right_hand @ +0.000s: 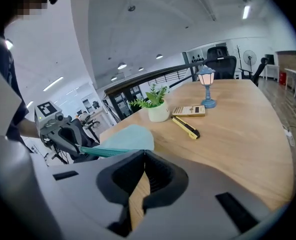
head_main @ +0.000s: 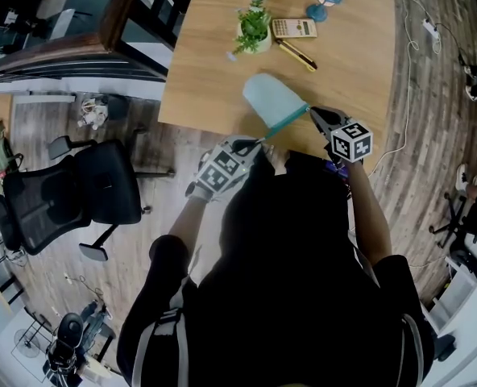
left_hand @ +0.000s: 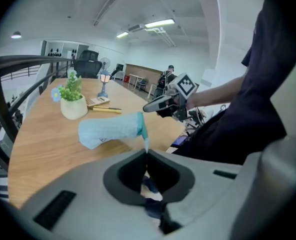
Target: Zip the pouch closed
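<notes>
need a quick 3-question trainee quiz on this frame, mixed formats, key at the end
1. True or false: the left tongs are open and clear of the pouch.
2. What lies right beside the calculator? A) yellow utility knife B) scissors C) mug
3. What colour is the pouch's zipper strip?
Key: 1 false, they are clamped on one end of it; 2 A; 3 teal.
</notes>
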`<state>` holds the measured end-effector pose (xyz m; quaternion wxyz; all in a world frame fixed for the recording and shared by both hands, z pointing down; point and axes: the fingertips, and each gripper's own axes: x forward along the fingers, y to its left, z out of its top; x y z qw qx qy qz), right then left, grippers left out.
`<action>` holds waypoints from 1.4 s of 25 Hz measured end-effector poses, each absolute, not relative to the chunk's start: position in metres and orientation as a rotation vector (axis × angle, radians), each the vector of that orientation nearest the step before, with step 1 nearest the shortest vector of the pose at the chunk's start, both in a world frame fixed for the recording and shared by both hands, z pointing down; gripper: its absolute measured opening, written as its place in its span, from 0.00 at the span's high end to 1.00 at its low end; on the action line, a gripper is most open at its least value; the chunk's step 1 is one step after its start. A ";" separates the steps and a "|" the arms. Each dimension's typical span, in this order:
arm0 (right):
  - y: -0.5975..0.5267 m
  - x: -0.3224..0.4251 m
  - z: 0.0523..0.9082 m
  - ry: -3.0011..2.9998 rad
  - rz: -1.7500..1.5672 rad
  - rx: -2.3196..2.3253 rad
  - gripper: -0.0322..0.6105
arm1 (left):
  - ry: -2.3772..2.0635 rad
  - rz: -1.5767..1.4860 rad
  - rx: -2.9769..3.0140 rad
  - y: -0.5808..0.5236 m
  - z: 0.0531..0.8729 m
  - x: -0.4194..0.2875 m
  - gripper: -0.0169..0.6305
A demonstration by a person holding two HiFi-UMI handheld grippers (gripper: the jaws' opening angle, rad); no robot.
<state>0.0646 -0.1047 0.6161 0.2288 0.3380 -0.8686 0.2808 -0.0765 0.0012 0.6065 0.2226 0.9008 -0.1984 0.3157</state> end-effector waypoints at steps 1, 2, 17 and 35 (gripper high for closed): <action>-0.105 0.064 0.615 -2.393 0.772 0.929 0.93 | -0.549 0.875 2.487 0.001 0.607 -0.077 0.97; -0.104 0.064 0.615 -2.394 0.771 0.930 0.93 | -0.550 0.874 2.486 0.001 0.607 -0.077 0.97; -0.099 0.060 0.619 -2.375 0.728 0.913 0.93 | -0.741 0.963 2.411 -0.020 0.626 -0.088 0.96; -0.085 0.067 0.668 -2.221 0.742 1.027 0.93 | -1.022 0.884 2.183 -0.033 0.669 -0.125 0.96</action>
